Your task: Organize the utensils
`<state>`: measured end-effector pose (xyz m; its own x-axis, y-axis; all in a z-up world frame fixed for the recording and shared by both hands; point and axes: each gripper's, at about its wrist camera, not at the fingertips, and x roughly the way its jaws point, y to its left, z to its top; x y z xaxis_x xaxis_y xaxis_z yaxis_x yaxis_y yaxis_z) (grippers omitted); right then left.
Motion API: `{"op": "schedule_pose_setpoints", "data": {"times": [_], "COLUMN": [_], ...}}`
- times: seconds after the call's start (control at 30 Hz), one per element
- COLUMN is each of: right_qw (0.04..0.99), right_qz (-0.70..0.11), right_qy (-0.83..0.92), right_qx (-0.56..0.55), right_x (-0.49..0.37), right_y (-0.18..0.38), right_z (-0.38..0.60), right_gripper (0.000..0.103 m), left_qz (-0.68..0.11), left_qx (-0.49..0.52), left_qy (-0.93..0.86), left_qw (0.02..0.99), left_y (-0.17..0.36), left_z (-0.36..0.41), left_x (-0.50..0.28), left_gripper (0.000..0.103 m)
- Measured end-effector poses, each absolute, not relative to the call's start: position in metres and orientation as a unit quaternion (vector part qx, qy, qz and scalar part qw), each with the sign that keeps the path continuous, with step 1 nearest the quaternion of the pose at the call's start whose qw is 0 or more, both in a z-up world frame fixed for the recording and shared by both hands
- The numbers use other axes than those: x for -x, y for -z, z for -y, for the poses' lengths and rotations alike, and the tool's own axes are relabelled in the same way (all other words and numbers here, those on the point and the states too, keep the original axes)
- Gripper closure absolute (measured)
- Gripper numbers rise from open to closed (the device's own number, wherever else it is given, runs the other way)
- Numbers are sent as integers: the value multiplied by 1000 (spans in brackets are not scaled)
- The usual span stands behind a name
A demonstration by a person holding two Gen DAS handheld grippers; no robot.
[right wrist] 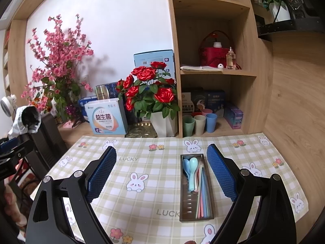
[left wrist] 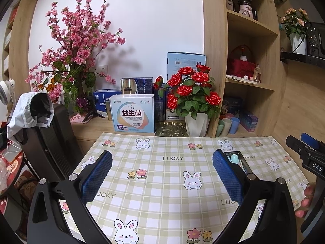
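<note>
Our left gripper [left wrist: 162, 174] is hovering over the checked tablecloth [left wrist: 162, 185] with its blue-padded fingers [left wrist: 97, 179] spread wide, and nothing is sitting between them. Our right gripper [right wrist: 162, 172] is hovering the same way over the cloth, its fingers [right wrist: 221, 172] wide apart and gripping nothing.

We are seeing the dark utensil tray [right wrist: 182, 185] lying flat on the cloth, its long side running away from us, just inside the right gripper's right-hand finger in the right wrist view. Inside it, the pale blue spoons [right wrist: 192, 171] are lying along the left side with their bowls at the far end, and the pastel chopsticks [right wrist: 202, 195] are lying lengthwise along the right side. In the left wrist view only the far end of the tray is peeking out behind that gripper's right finger, with a spoon bowl showing in it.

Beyond the cloth we are facing a potted bunch of red roses [right wrist: 150, 93] in a white pot, a light blue box [right wrist: 106, 118] to its left and a tall spray of pink blossom [right wrist: 59, 65] farther left. Three plastic cups [right wrist: 200, 124] are standing in the lowest shelf compartment to the right of the roses. At the right edge of the left wrist view, fingertips of our hand [left wrist: 305, 201] are showing under the other gripper's body.
</note>
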<state>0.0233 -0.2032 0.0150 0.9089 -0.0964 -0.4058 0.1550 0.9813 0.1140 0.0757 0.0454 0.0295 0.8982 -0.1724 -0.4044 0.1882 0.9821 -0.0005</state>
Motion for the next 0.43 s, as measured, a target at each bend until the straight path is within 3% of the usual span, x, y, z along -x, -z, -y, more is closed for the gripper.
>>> {"op": "schedule_pose_setpoints", "data": {"times": [0.43], "right_qw": [974], "right_qz": [-207], "right_qy": [63], "right_qx": [-72], "right_x": [-25], "right_y": [-13], "right_z": [203], "right_gripper": [16], "left_qz": [-204], "left_qx": [-20], "left_qy": [84], "left_qw": [975], "left_y": [-31], "left_z": [-49], "left_x": [-74], "left_gripper": [6]}}
